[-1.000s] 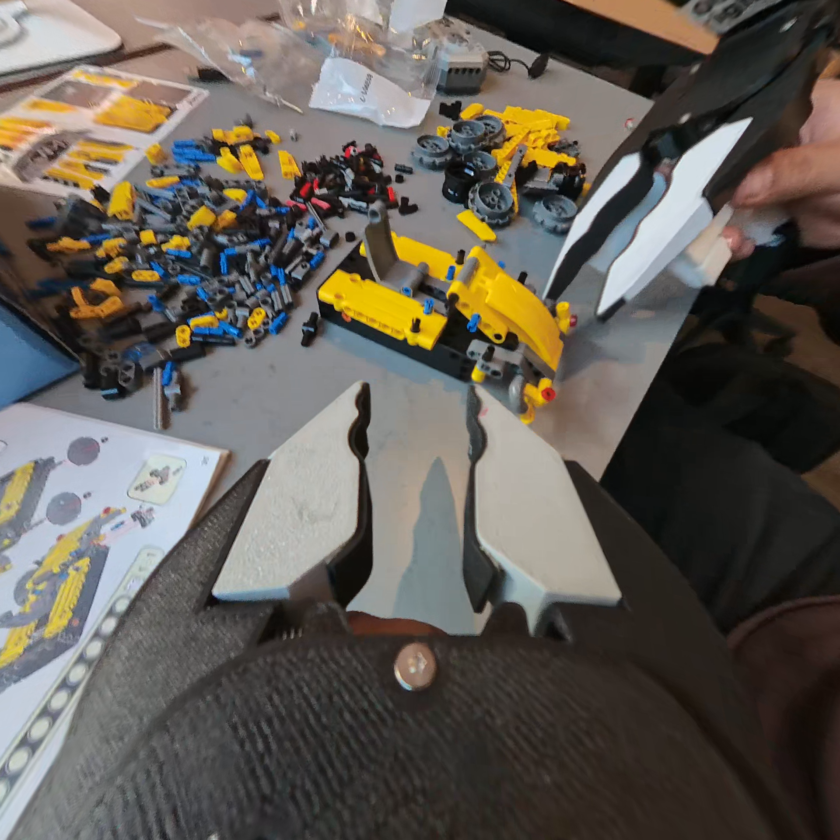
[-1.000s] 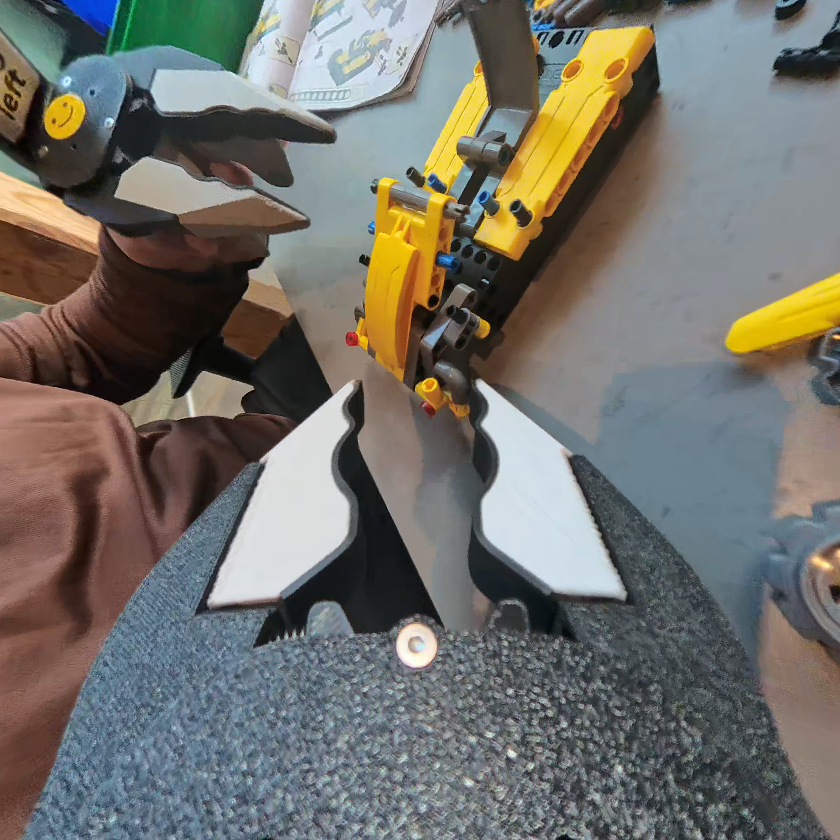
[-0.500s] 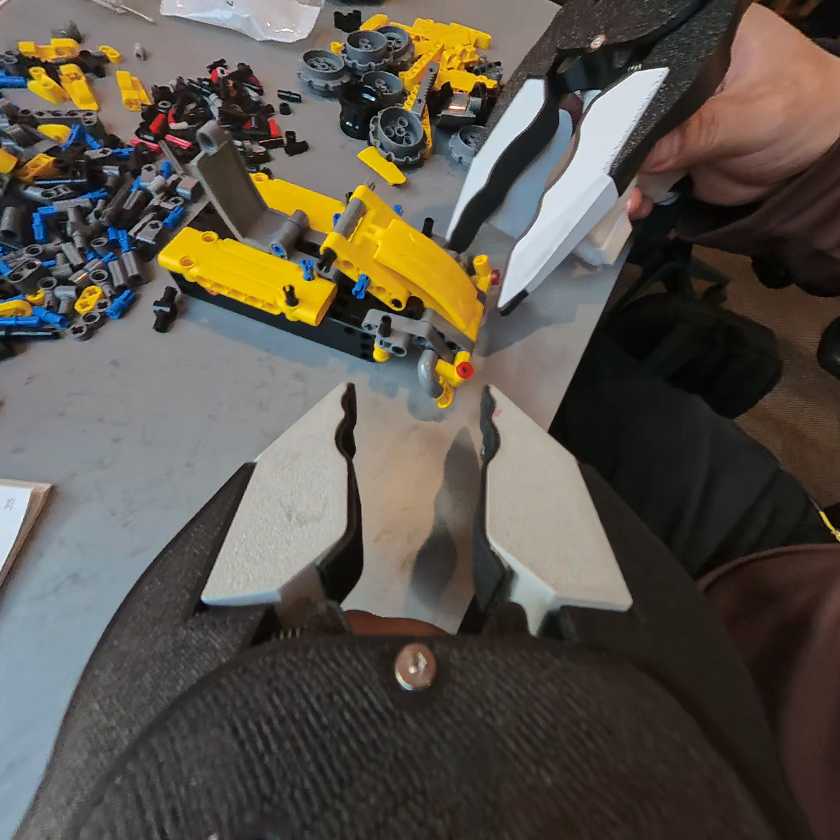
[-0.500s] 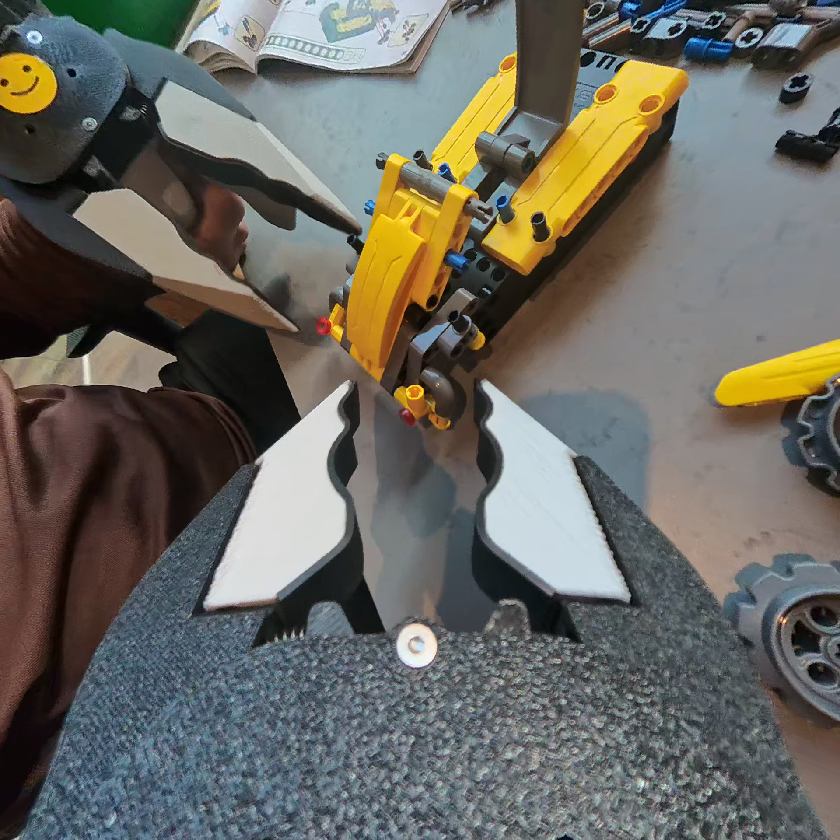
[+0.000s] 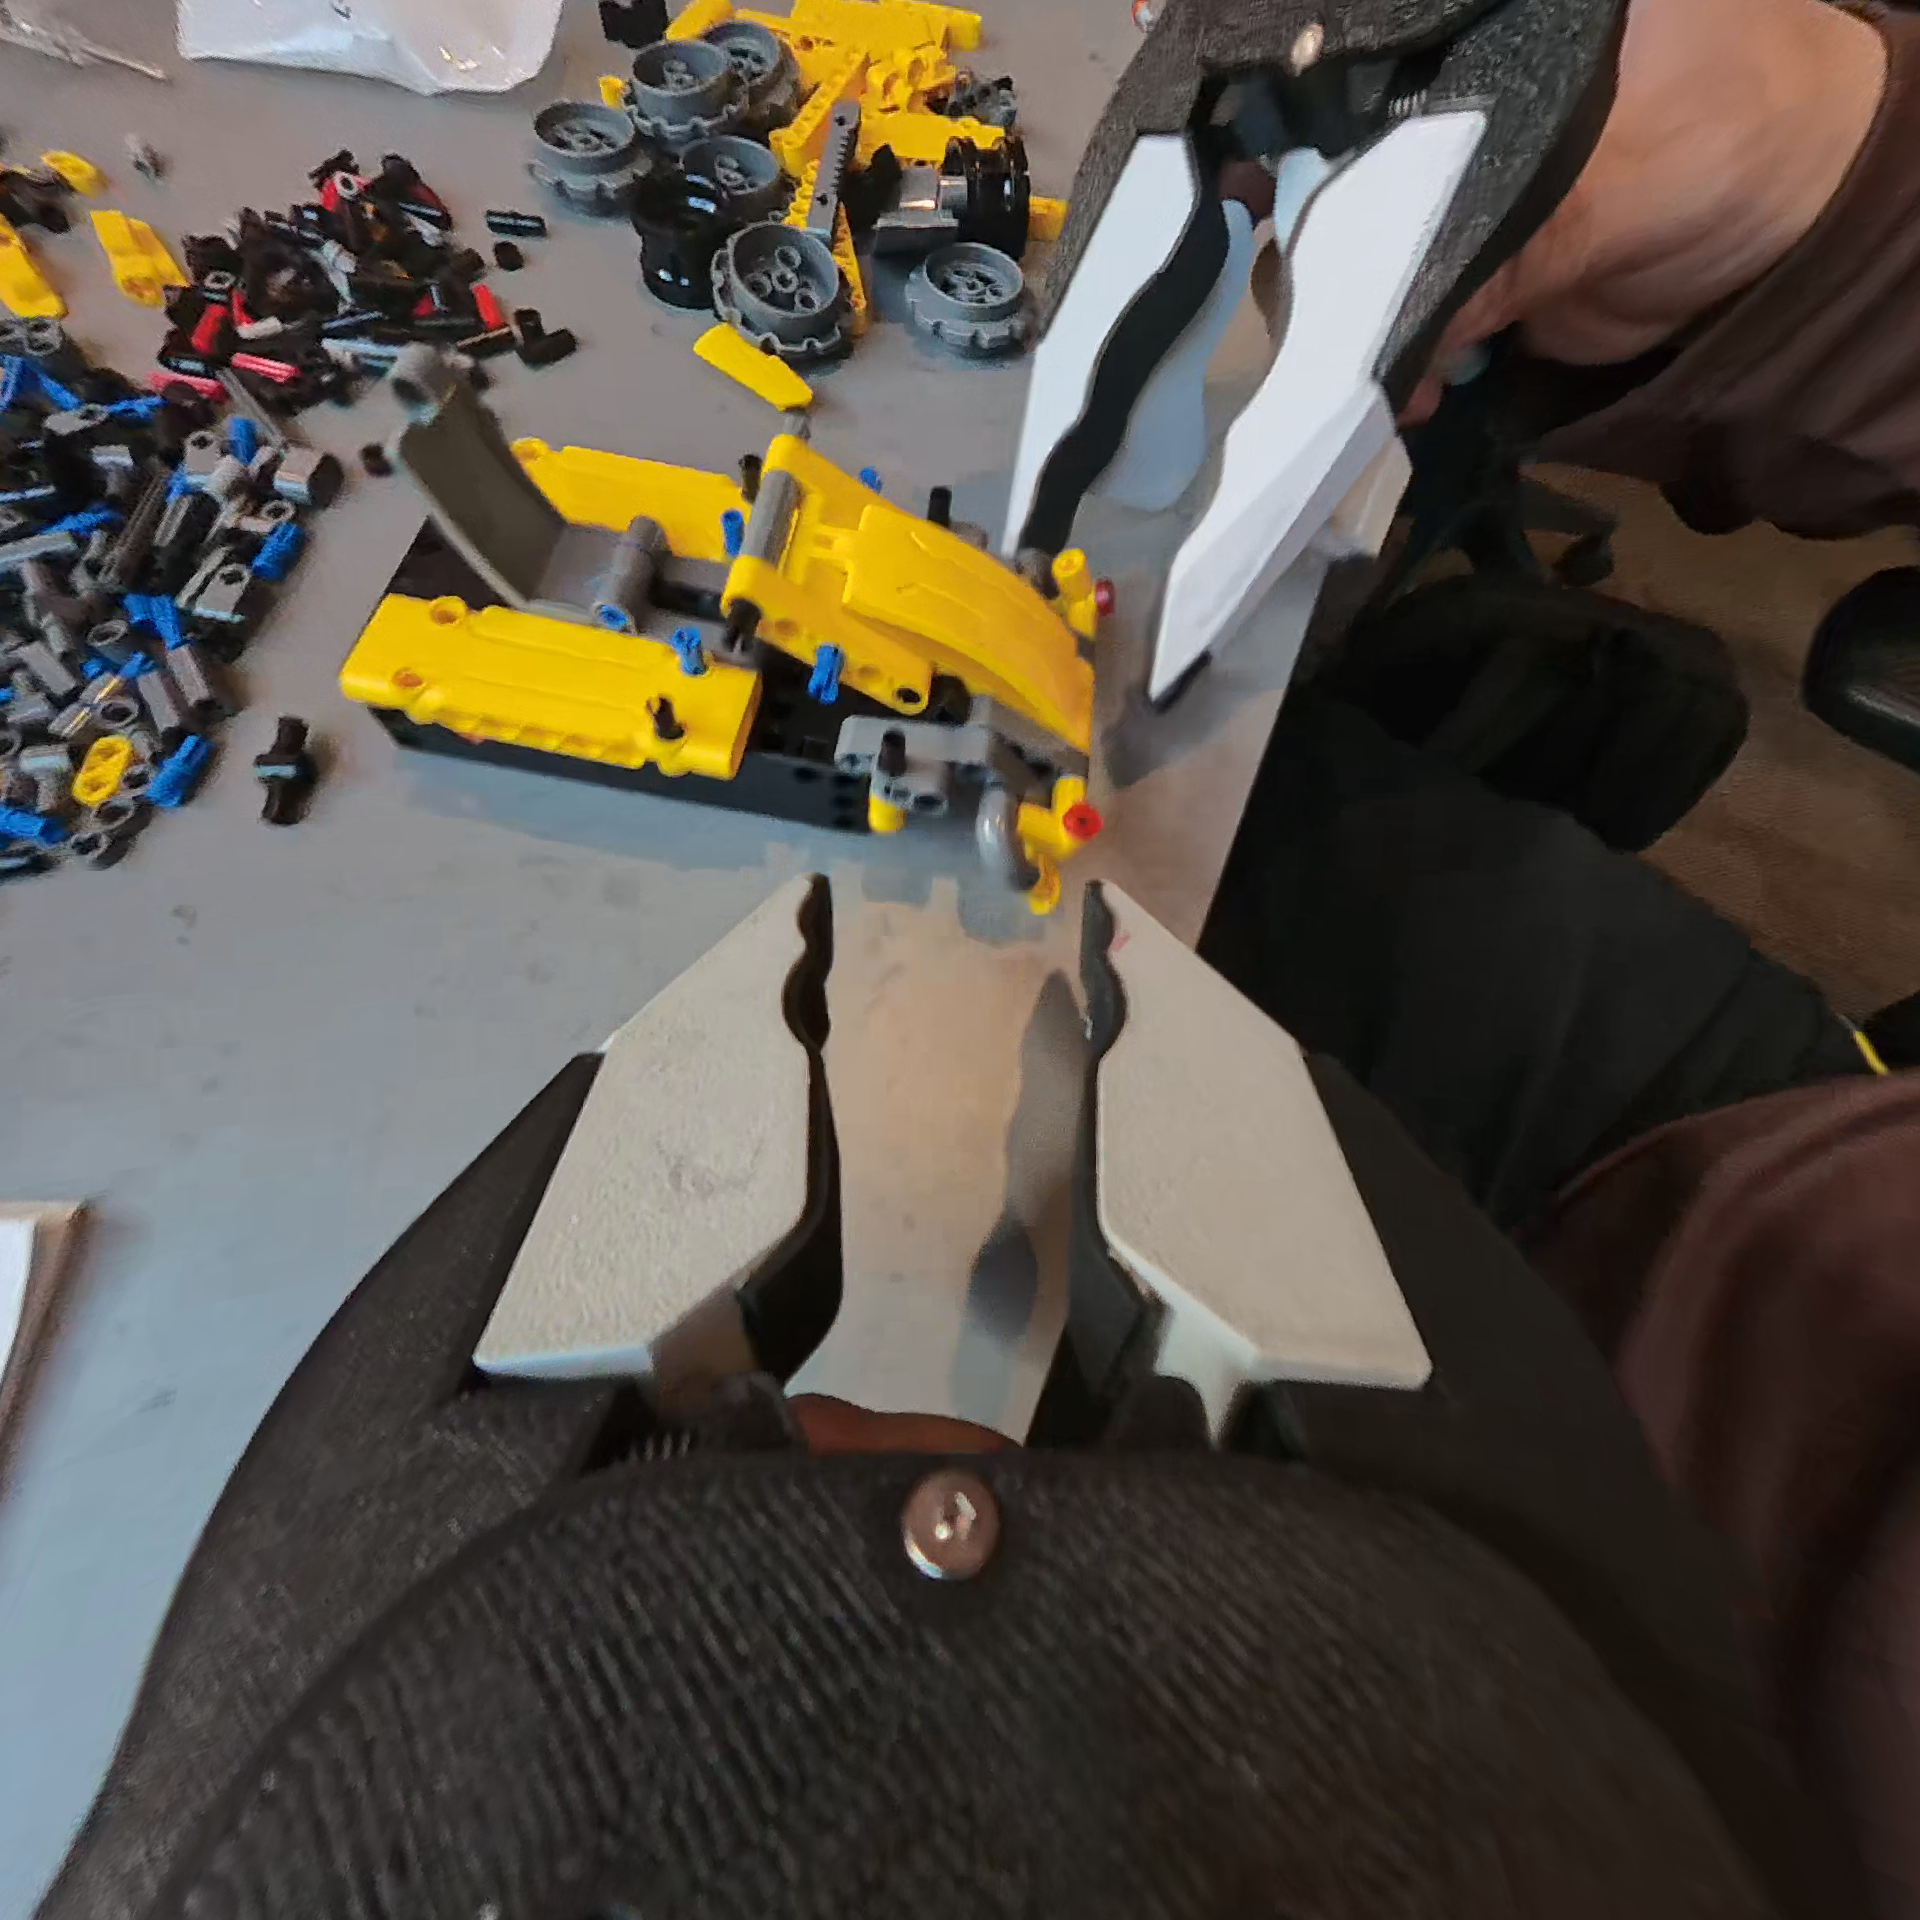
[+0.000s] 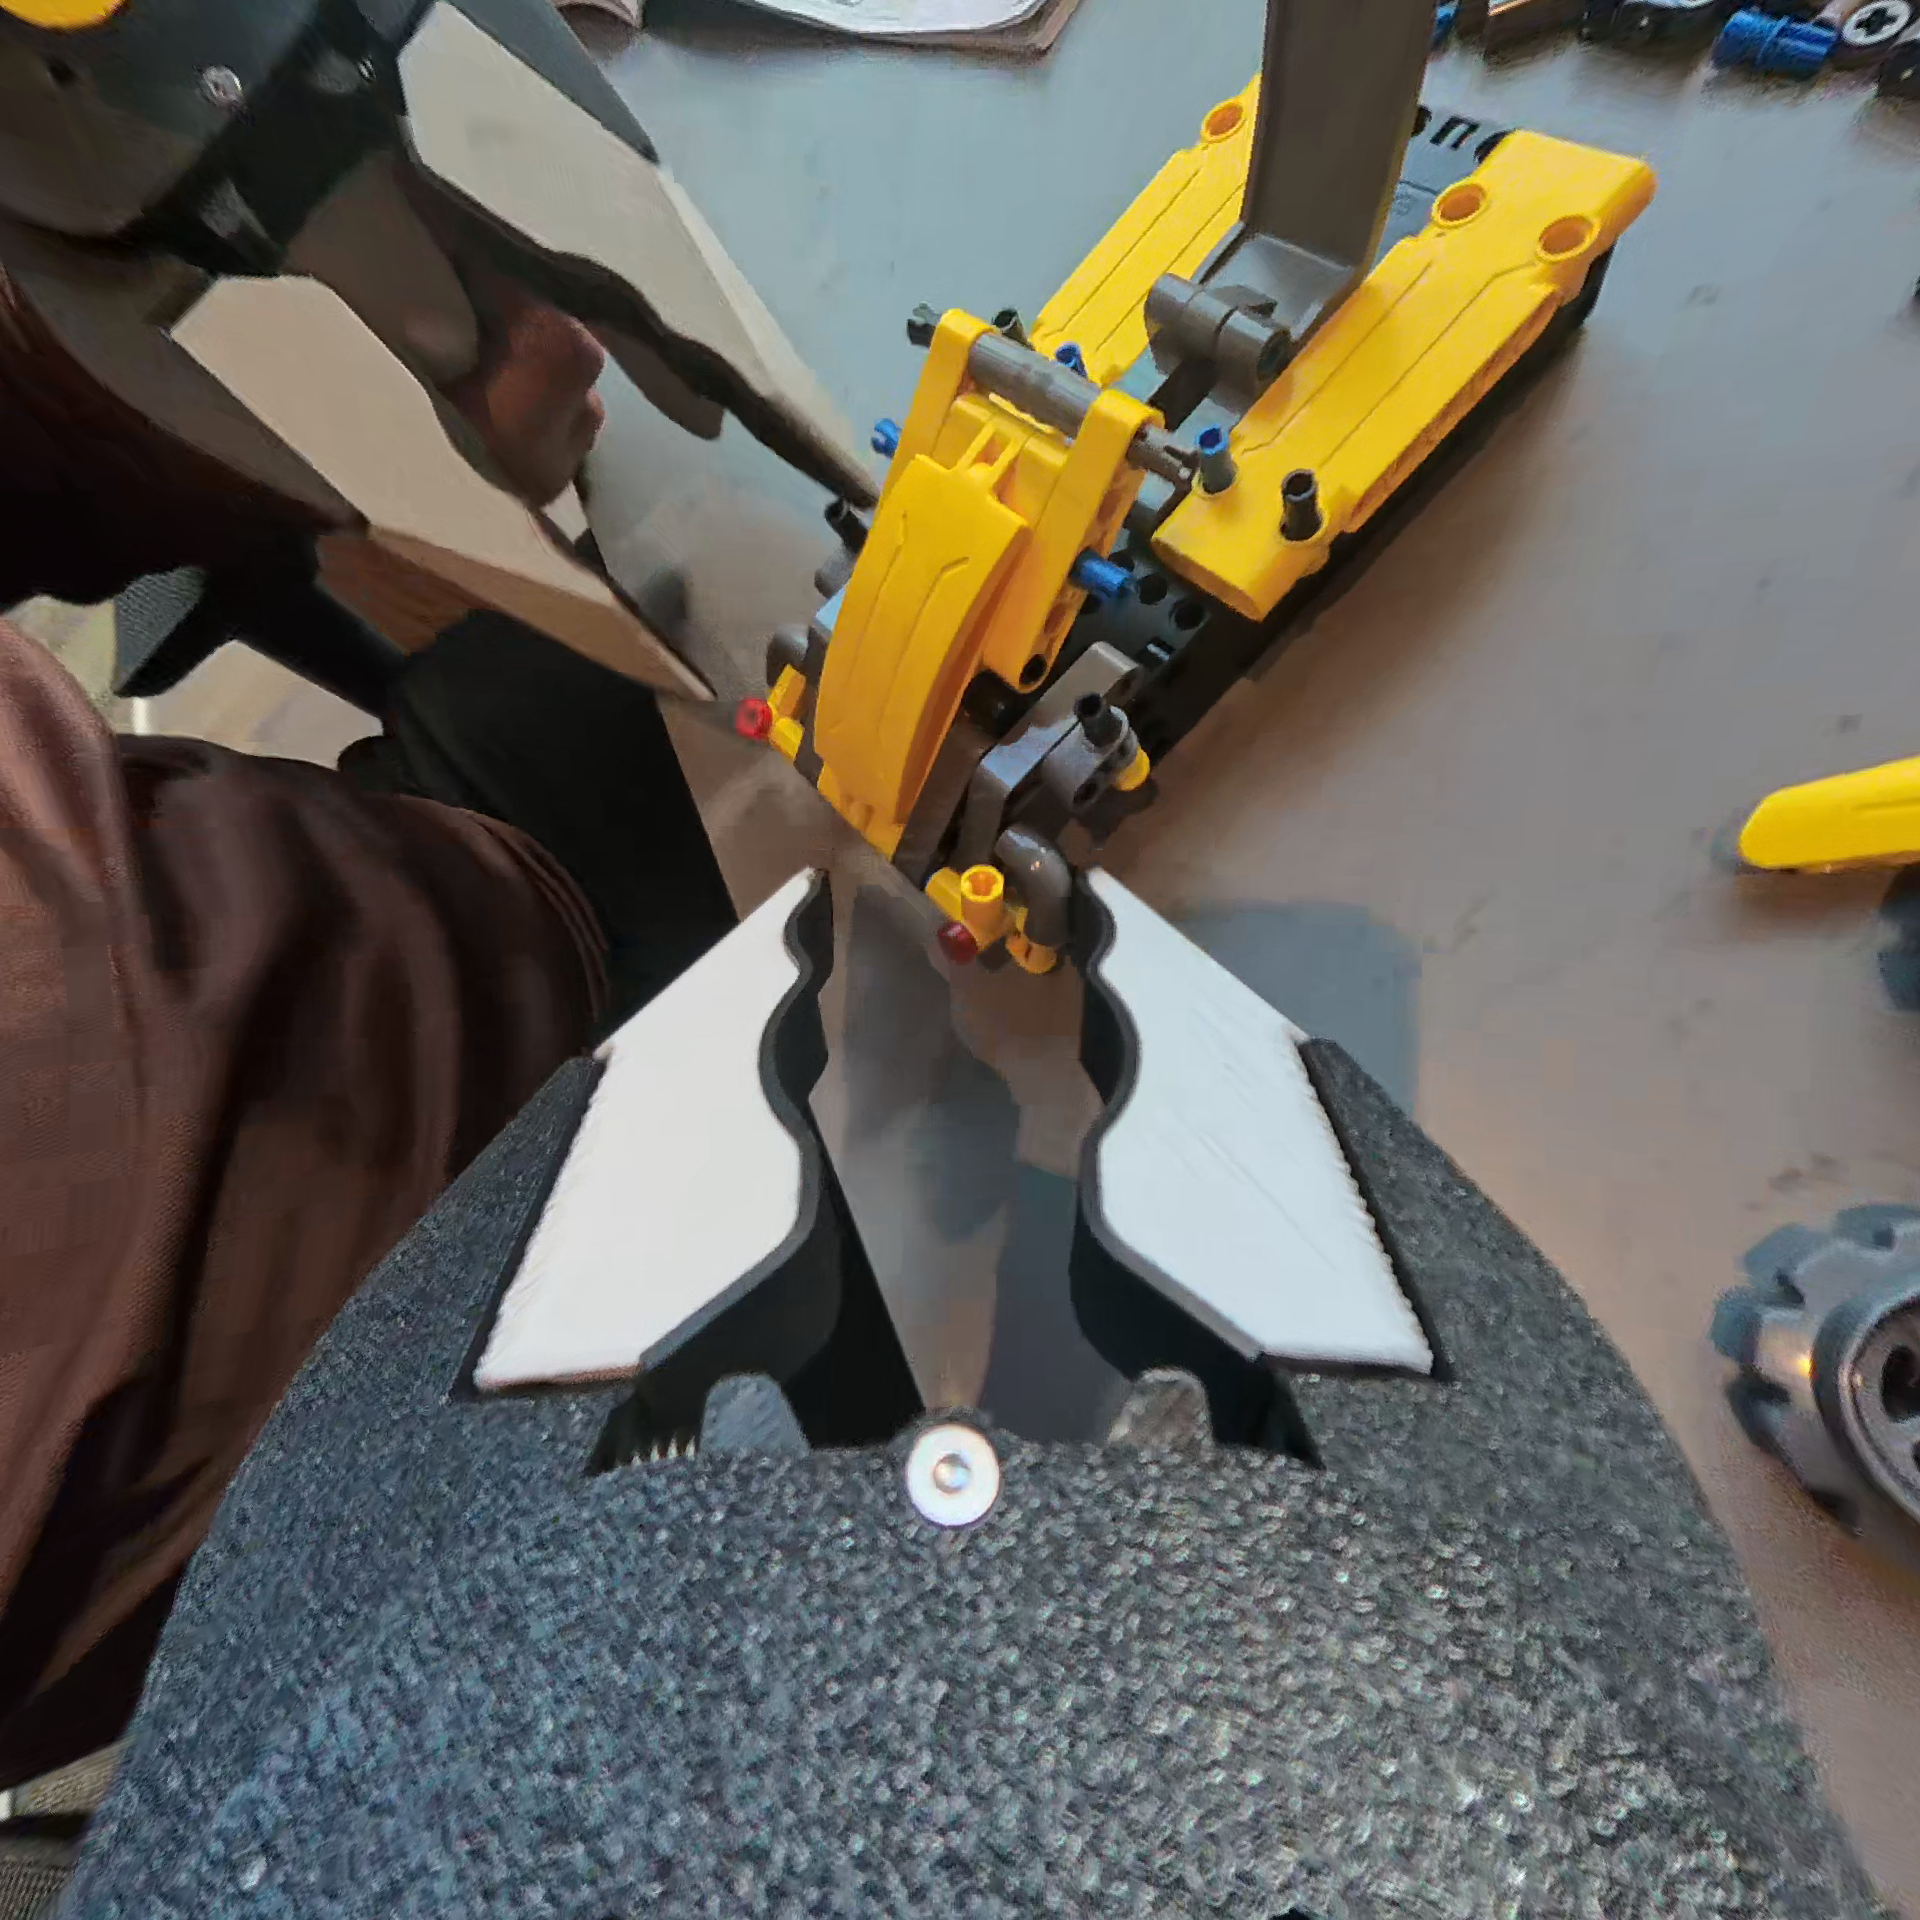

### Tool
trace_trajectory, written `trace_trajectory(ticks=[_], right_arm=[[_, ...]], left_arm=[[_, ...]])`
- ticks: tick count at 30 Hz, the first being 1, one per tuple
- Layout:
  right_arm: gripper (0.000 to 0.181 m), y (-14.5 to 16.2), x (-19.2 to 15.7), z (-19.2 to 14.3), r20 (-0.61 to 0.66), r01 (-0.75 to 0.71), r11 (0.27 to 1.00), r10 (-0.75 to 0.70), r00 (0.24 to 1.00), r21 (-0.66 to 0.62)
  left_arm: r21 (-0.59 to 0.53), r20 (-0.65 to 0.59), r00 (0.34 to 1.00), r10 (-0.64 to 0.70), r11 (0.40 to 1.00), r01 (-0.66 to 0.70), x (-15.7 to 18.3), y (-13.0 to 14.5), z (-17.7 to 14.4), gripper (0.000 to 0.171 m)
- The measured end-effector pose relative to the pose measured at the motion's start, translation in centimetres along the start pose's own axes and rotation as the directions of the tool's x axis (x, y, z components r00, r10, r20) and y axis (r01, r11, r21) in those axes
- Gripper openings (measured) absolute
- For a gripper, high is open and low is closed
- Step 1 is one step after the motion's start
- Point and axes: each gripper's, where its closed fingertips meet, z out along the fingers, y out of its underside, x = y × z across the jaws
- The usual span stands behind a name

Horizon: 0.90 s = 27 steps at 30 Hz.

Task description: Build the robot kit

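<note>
- Both sets of jaws stand parted and empty: the left gripper hovers low over the grey table, and the right gripper hangs just as wide on the far side of the same model
- Between them sits a half-built yellow and black brick vehicle, its curved yellow hood pointing toward the table edge at 3 o'clock in the left wrist view
- At 12 o'clock from the left gripper, a small cluster with a red pin juts from the model's nose, just beyond the fingertips and not touching them
- Seen from the right wrist, the matching corner cluster lies right at the mouth of the jaws, hard against the right fingertip (contact cannot be told)
- Loose parts crowd the table at 10 o'clock in the left wrist view: black, blue and red pins, with grey wheels at 12 o'clock
- A grey lever arm rises tilted from the model's rear
- Risk, as judged: the nose sits near the table edge, so a push from either gripper could slide it off; a squeeze on the small corner pieces could pop them loose, since they look only pinned on
</note>
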Motion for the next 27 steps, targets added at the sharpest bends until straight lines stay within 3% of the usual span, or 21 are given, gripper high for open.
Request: trace_trajectory(ticks=[3,6,10,13,18,21,24,27], right_arm=[[0.046,-0.4,1.3,-0.9,-0.017,-0.008,0.999,0.009,1.0,0.04],[0.055,-1.6,2.3,-0.7,0.058,-0.073,0.995,0.069,0.996,0.072],[0.051,-2.6,0.3,-0.3,0.24,-0.085,0.991,0.059,0.969,0.1],[0.054,-2.7,-0.6,0.3,0.245,-0.034,0.996,0.012,0.97,0.087],[0.046,-2.3,-1.3,1.2,0.226,0.068,0.997,-0.074,0.971,0.032],[0.044,-3.6,-1.1,0.5,0.157,0.107,0.987,-0.124,0.98,0.117],[0.04,-3.2,-0.3,0.9,0.052,0.109,0.988,-0.115,0.992,0.108],[0.038,-2.4,-1.0,1.8,0.029,0.132,0.99,-0.134,0.991,0.058]], left_arm=[[-0.002,-0.024,0.999,-0.025,1.0,0.025,-1.0,1.7,-2.0,0.05],[0.005,-0.099,0.99,-0.103,0.995,0.104,-1.1,1.7,-2.5,0.053],[-0.006,-0.137,0.979,-0.149,0.989,0.15,-1.2,1.7,-2.3,0.053],[0.006,-0.144,0.979,-0.145,0.989,0.147,-1.2,1.6,-2.4,0.052],[0.011,-0.033,0.993,-0.109,0.994,0.109,-2.4,2.3,-3.3,0.051],[0.011,0.086,0.995,-0.06,0.998,0.059,-3.1,3.8,-4.9,0.051],[0.018,0.187,0.978,-0.095,0.995,0.094,-3.4,5.9,-6.8,0.049],[0.058,0.221,0.964,-0.146,0.989,0.136,-2.5,7.4,-8.6,0.047]])
